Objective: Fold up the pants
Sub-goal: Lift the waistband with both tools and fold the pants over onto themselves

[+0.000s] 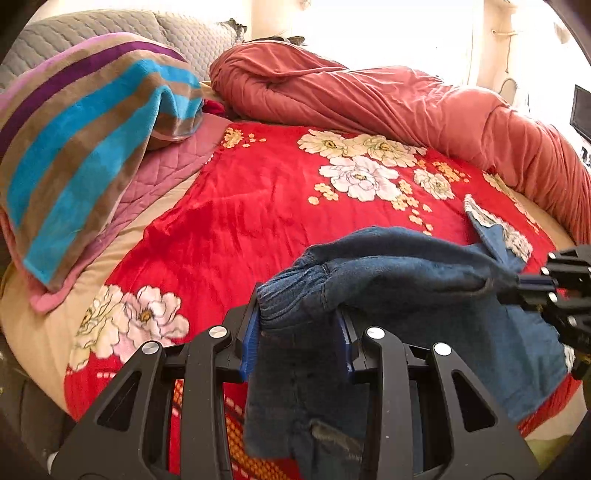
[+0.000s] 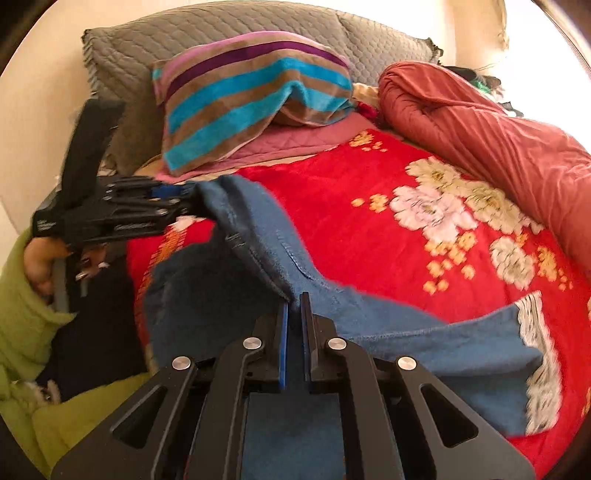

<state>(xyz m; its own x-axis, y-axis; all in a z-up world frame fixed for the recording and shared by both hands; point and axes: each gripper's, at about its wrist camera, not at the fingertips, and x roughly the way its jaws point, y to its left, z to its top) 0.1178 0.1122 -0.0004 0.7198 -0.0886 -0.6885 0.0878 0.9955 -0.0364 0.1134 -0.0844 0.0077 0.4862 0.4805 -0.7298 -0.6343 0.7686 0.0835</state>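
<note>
The blue denim pants (image 1: 406, 266) are held aloft over the foot of the bed, spanning between both tools, with the rest of the garment hanging below. The left hand-held gripper (image 1: 299, 339) is clamped on the elasticated waistband, cloth bunched between its blue pads. The right hand-held gripper (image 2: 294, 314) is closed on a seamed edge of the pants; its jaws stand near together with fabric pinched between them. In the right wrist view one leg end with a frayed pale hem (image 2: 539, 362) trails onto the bedspread.

Judgement: the two-point hold is meant to stretch the garment so it can be laid flat; folding proper is not yet begun.

Beneath lies a red floral blanket (image 1: 258, 206), offering a broad flat area for laying down. A rolled rust-coloured quilt (image 1: 406, 107) borders the far side. A striped towel (image 1: 85, 147) over a pink quilted pad (image 1: 162, 173) occupies the head end, before grey quilted pillows (image 2: 221, 33).

Risk: the trailing leg may drag and bunch on the blanket.
</note>
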